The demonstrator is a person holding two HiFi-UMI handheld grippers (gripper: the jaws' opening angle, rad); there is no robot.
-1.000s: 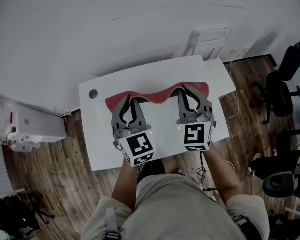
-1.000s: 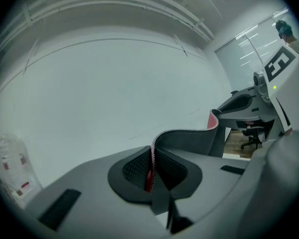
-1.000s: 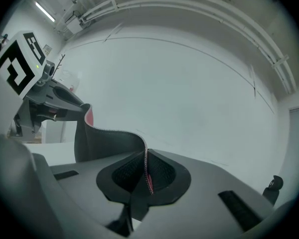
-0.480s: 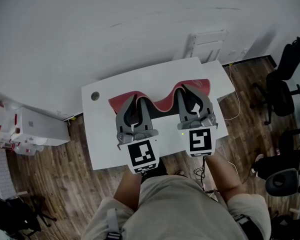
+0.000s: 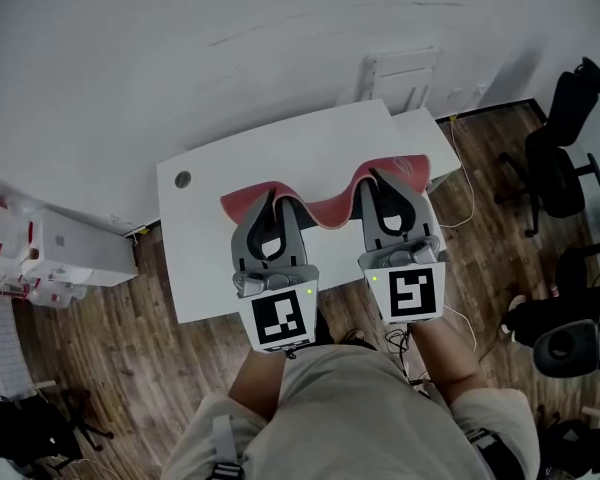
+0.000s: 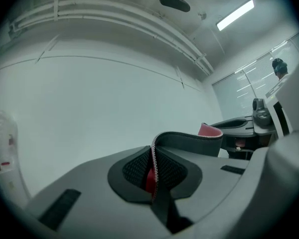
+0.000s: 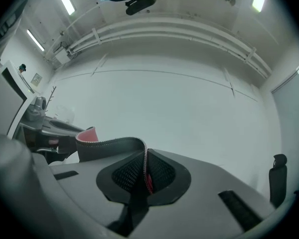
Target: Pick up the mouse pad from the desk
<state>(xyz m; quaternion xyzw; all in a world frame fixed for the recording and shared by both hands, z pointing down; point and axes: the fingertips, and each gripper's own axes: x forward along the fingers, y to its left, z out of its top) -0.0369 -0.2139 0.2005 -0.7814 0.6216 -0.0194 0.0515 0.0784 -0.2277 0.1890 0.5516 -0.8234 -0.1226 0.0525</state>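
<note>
The red mouse pad [image 5: 326, 209] hangs over the white desk [image 5: 230, 158], held by two points along its near edge and sagging between them. My left gripper [image 5: 272, 198] is shut on the pad's left part and my right gripper [image 5: 377, 177] on its right part. In the left gripper view the pad's stitched edge [image 6: 187, 141] stands pinched between the jaws of the left gripper [image 6: 153, 176], dark underside showing, and curls off to the right. In the right gripper view the pad [image 7: 112, 146] runs left from the shut right gripper [image 7: 145, 176].
The desk has a round cable hole [image 5: 183, 179] at its far left corner. A white rack [image 5: 400, 76] stands behind the desk against the wall. Black office chairs [image 5: 560, 148] stand to the right and a white cabinet [image 5: 75, 253] to the left, on a wooden floor.
Both grippers have come up and back toward the person with the pad still clamped. The pad has risen off the desk and sags more deeply between them.
</note>
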